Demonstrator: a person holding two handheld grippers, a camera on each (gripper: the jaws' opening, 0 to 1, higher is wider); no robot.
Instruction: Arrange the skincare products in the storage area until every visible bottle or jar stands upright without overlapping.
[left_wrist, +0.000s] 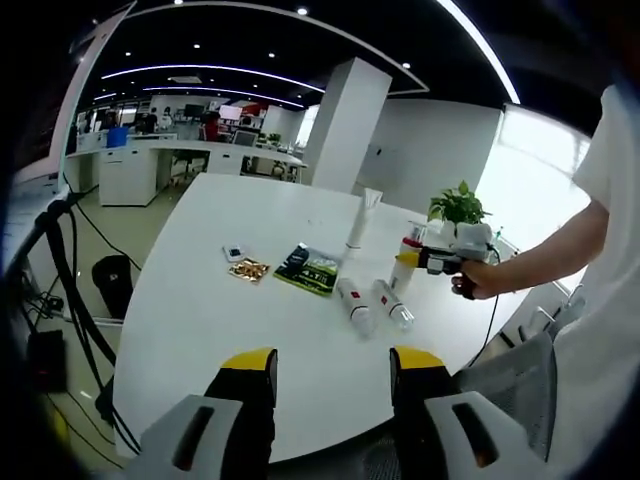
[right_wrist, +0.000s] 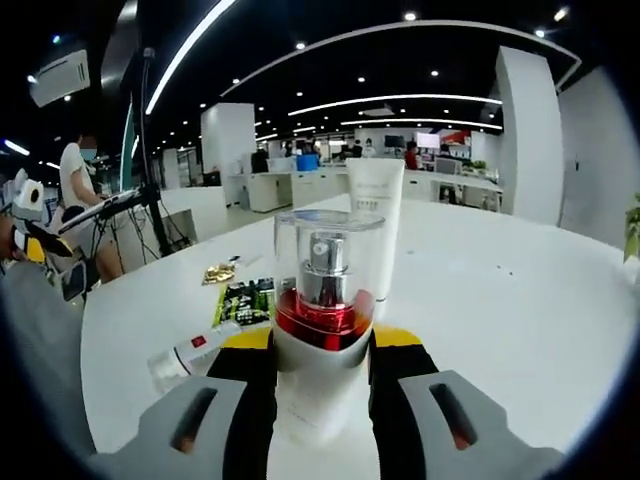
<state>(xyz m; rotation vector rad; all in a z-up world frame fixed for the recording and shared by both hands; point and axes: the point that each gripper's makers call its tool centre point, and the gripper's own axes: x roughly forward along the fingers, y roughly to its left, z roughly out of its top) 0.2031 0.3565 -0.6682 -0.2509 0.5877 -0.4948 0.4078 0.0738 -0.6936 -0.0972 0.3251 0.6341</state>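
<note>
Clamped between my right tongs is a pump bottle with a clear cap and red collar, upright over the white surface near its far side. Just behind it a white tube stands on its cap. My left tongs hang open and empty above the near edge. Two bottles lie on their sides mid-surface, beside a dark green packet and a gold one. I judge the job under halfway: one bottle to set down, two to raise.
</note>
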